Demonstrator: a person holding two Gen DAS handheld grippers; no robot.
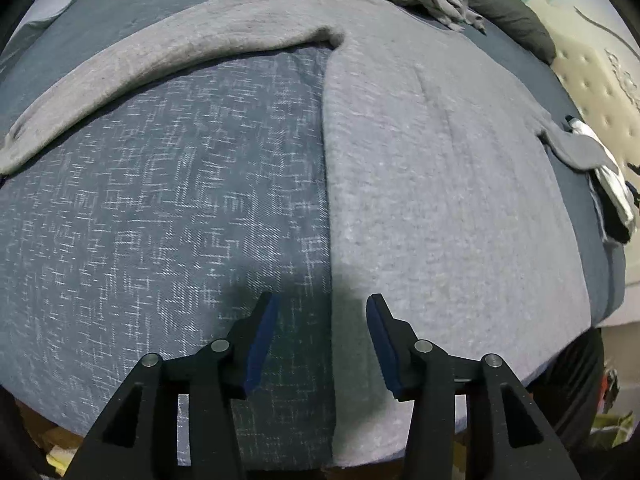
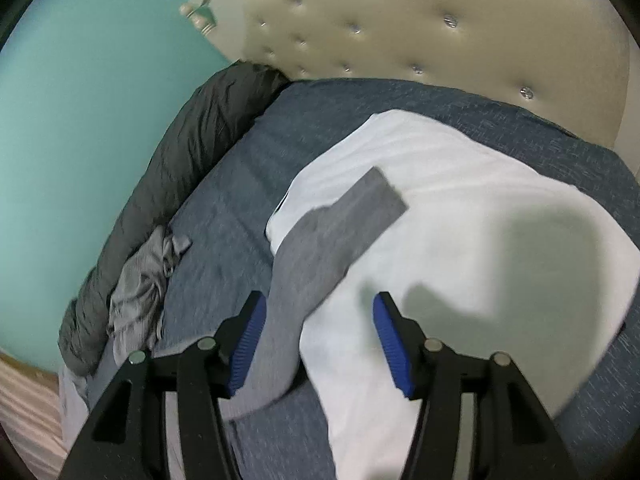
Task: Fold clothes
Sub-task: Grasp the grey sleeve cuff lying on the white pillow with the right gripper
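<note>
Here the grey sweater (image 1: 432,184) is spread on the bed (image 1: 160,200), its long edge running straight ahead between the left gripper (image 1: 323,308)'s open, empty jaws; the right gripper (image 2: 320,306) is likewise held open over a sleeve (image 2: 320,248).

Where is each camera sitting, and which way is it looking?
Left wrist: sits on the left gripper, looking steeply down at a light grey fleece sweatshirt spread on the dark blue woven bedspread; its own open black fingers show.
Right wrist: sits on the right gripper, looking slantwise toward the cream tufted headboard, a white pillow and a grey sleeve; open fingers show.
Shared: bedspread, headboard, crumpled grey garment.
</note>
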